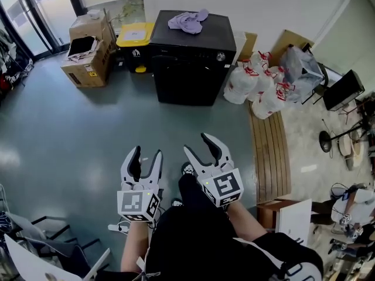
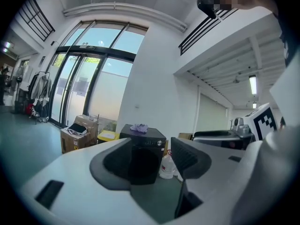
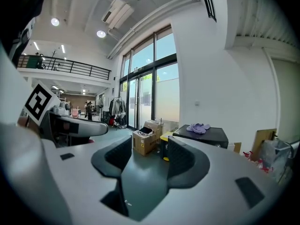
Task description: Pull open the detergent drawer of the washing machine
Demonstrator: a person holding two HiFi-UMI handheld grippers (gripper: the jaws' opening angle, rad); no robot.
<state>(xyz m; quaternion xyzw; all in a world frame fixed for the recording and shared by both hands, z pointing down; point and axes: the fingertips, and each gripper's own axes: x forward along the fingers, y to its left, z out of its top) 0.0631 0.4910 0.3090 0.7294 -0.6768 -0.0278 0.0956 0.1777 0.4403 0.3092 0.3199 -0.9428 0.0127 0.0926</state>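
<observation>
A black washing machine [image 1: 190,57] stands against the white wall, well ahead of me across the floor. A purple cloth [image 1: 187,21] lies on its top, and a knob [image 1: 221,56] shows on its front panel. I cannot make out the detergent drawer at this distance. My left gripper [image 1: 147,154] and right gripper [image 1: 196,143] are held side by side low in the head view. Both are open and empty, far from the machine. In the left gripper view the machine [image 2: 143,153] shows between the spread jaws. In the right gripper view the machine [image 3: 204,136] lies right of the jaws.
Cardboard boxes [image 1: 88,51] and a yellow-lidded bin [image 1: 135,37] stand left of the machine. White tied bags [image 1: 258,81] are heaped at its right, beside a slatted wooden bench [image 1: 269,151]. Grey-green floor [image 1: 88,127] stretches between me and the machine.
</observation>
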